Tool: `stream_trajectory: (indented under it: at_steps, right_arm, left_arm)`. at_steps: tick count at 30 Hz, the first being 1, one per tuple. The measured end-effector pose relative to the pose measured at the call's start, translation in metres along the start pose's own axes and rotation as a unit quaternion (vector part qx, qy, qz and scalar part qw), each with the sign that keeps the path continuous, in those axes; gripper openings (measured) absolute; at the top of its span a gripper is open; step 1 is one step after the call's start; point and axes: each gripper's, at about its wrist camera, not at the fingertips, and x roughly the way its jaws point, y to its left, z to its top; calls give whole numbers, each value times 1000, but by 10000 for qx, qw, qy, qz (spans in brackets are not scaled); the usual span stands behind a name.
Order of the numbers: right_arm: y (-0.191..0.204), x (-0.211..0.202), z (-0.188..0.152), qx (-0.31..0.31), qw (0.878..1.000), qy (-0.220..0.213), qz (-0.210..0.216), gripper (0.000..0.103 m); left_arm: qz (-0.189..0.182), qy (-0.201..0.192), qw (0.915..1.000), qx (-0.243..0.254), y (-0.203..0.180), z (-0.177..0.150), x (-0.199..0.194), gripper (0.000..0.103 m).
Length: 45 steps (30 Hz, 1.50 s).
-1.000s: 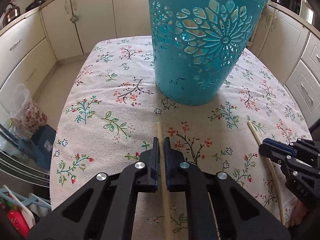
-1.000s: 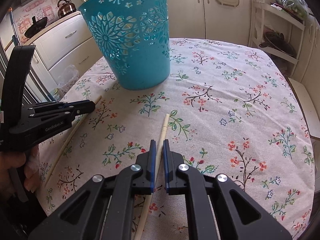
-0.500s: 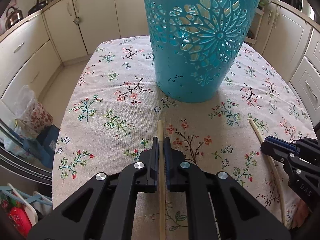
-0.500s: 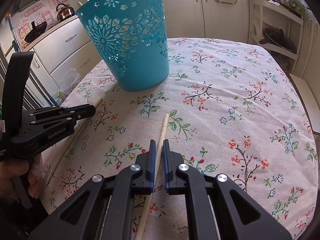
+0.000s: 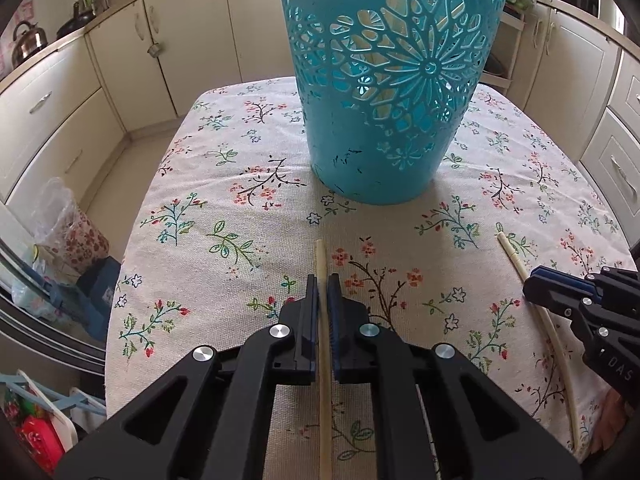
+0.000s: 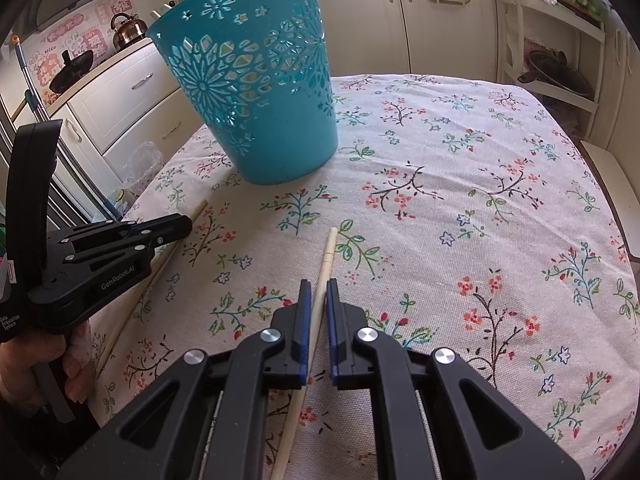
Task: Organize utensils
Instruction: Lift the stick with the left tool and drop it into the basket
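Above the floral-cloth desk (image 5: 224,184), one pale wooden chopstick each (image 5: 322,344) (image 6: 316,312) stays pinched by left tool (image 5: 322,292) and right tool (image 6: 316,296), slightly raised toward the perforated teal plastic basket (image 5: 392,80).

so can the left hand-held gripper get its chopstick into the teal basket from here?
Probably yes: left hand-held gripper is shut on its chopstick; bare tablecloth lies ahead of the teal basket, though it must clear the tall rim.

Kettle (image 6: 127,31), floral tablecloth (image 6: 480,208), cream cabinets (image 5: 188,40)
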Motion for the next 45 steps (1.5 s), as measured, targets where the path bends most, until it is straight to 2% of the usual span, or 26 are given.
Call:
stream_trajectory:
  at_steps: [7,10,13,16,23,29,37,40,45]
  right_arm:
    - [-1,-1,0,30,10000,-5,34,8]
    - [-2,-1,0,56,10000,-7,64,8]
    - [-5,-1,1,88,9999,-7,103,8]
    - [-7,-1,1,101,9999,-6,124,8]
    - [-8,-1,1,103,9999,-6,132,8]
    - [-8,-1,1,105,9999,-6,134,8]
    - [-10,-1,1,144,9997,-9,172,8]
    - [-11,-1,1,157,9997,-8,193,8]
    - [-13,-1,0,180,9996,-7,224,8]
  left_arm:
    - [-197,3,9997,-147,5,-1,-1,5]
    - [-473,-67,9984,-306,9,-3,-5,5]
    - [-832,-344,9949,-466,14,-6,-19,5]
    - [-1227,-689,9876,-691,24,-5,-38,5]
    - [-1695,-1282,9713,-1066,42,9,-80,5]
    - [-1943,-1670,9590,-1211,49,25,-114,5]
    - [-2094,-2201,9475,-1000,45,54,-167,5]
    - [-2097,-2374,9435,-972,44,66,-183,5]
    - [-1984,-2900,9320,-891,44,98,-216,5]
